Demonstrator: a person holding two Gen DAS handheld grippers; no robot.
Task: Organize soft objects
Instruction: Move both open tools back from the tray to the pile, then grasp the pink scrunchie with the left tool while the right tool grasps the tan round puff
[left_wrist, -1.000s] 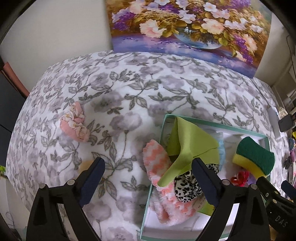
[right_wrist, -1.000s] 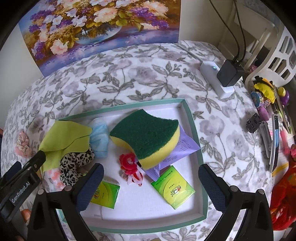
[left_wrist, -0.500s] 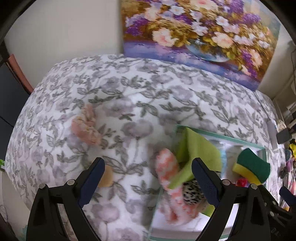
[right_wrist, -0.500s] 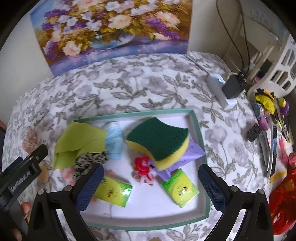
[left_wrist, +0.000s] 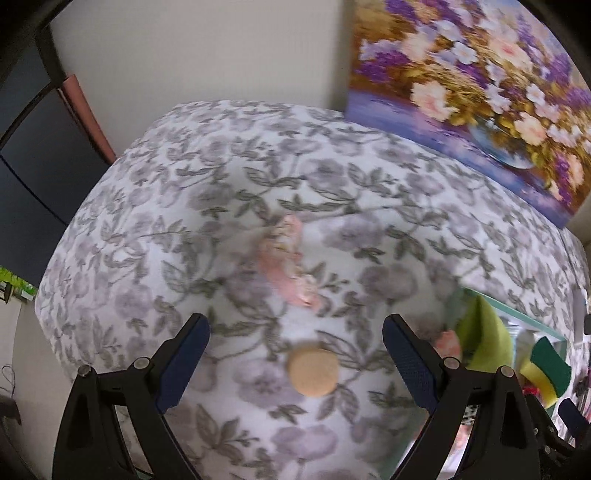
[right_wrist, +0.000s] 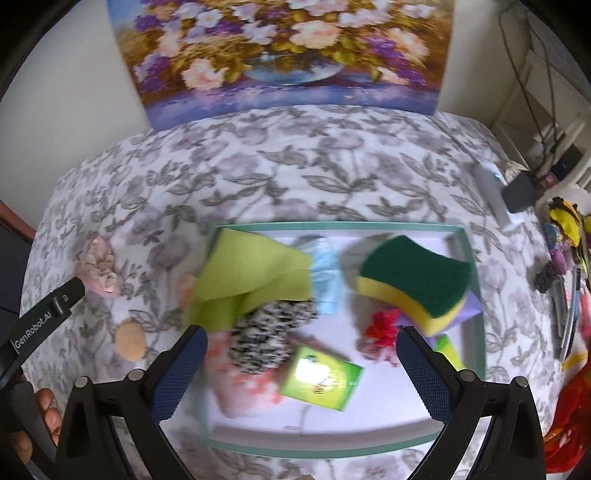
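A pink floral scrunchie (left_wrist: 286, 264) and a round tan puff (left_wrist: 313, 373) lie on the flowered blanket (left_wrist: 229, 221). My left gripper (left_wrist: 295, 363) is open and empty, with the puff between its fingers and the scrunchie just beyond. A green-rimmed white tray (right_wrist: 474, 295) holds a green cloth (right_wrist: 251, 275), a leopard scrunchie (right_wrist: 269, 332), a pink striped sock (right_wrist: 243, 384), a blue mask (right_wrist: 325, 273), a green-yellow sponge (right_wrist: 413, 284) and a red scrunchie (right_wrist: 382, 328). My right gripper (right_wrist: 301, 369) is open and empty above the tray's front. The scrunchie (right_wrist: 99, 269) and puff (right_wrist: 129, 341) show left of the tray.
A flower painting (right_wrist: 288, 51) leans on the wall behind. A white power strip with a black plug (right_wrist: 506, 192) and small tools and toys (right_wrist: 561, 258) lie at the right. Green tissue packs (right_wrist: 321, 378) lie in the tray. The blanket's left edge drops off (left_wrist: 55, 280).
My left gripper has swung left, away from the tray, over the puff and pink scrunchie. My right gripper has shifted left and back over the tray. Both stayed open.
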